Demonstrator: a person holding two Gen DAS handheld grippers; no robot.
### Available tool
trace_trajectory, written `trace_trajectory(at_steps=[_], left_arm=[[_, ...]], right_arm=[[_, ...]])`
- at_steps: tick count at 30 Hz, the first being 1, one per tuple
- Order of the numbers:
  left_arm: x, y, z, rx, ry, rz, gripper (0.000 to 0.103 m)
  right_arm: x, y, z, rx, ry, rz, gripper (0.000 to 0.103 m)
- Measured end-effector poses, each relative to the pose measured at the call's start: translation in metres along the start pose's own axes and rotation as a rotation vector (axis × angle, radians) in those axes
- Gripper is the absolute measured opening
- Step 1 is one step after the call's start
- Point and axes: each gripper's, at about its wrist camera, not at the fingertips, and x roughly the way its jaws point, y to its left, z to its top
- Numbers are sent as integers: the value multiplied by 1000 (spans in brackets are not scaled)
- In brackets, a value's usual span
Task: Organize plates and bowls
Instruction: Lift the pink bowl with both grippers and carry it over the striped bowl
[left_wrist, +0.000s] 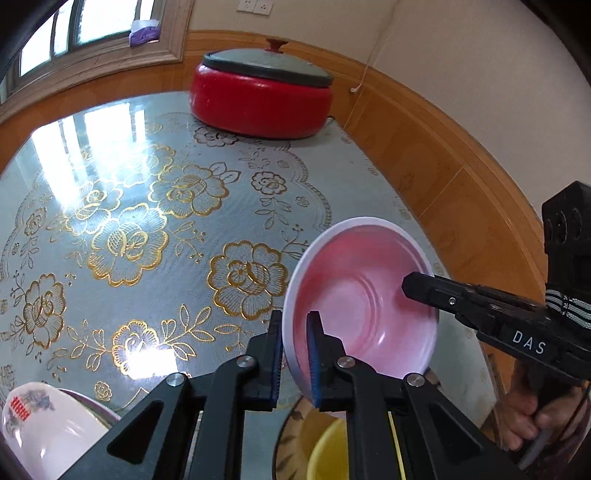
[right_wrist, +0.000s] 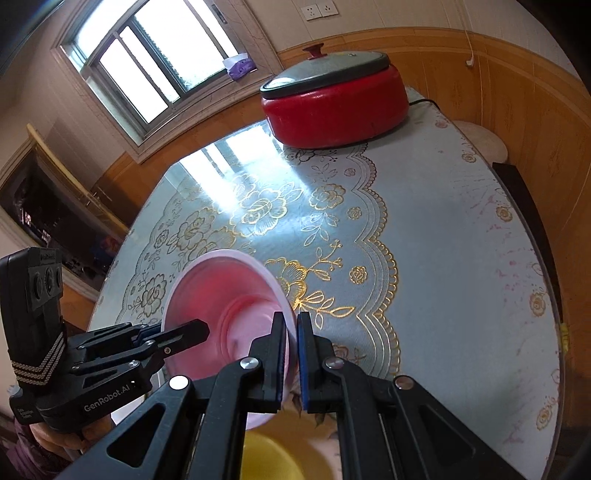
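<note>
With the left gripper (left_wrist: 295, 332) and right gripper (right_wrist: 291, 332) each pinching opposite rims of the pink bowl (left_wrist: 362, 295) above the table (left_wrist: 147, 221), both hands should move together, level, to avoid twisting it.

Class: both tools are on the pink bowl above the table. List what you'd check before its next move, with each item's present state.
1. Left tool clamped on the pink bowl rim: ok.
2. Right tool clamped on the opposite rim: ok.
3. Bowl level: not ok, tilted.
4. Bowl empty: ok.
5. Yellow bowl below free to receive it: cannot tell, mostly hidden.
6. Red electric pot clear of the path: ok, far across the table.
</note>
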Motion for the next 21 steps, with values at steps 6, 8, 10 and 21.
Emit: trace_trajectory(at_steps=[6,8,10,21], left_arm=[[-18,-8,-11,28,-8,-19,12],[-22,-9,-12,31,-11,-24,12],[-25,-11,-16,43,-10,-30,12],[-40,-16,-44,87,5,-66,12]], right_arm=[[-15,8,-12,-14,-22,-21,6],[-19,9,-13,-9,-28,-23,6],[-24,11,-16,-8,-30,-24,6],[-38,17,-42,-16,10,-35,6]])
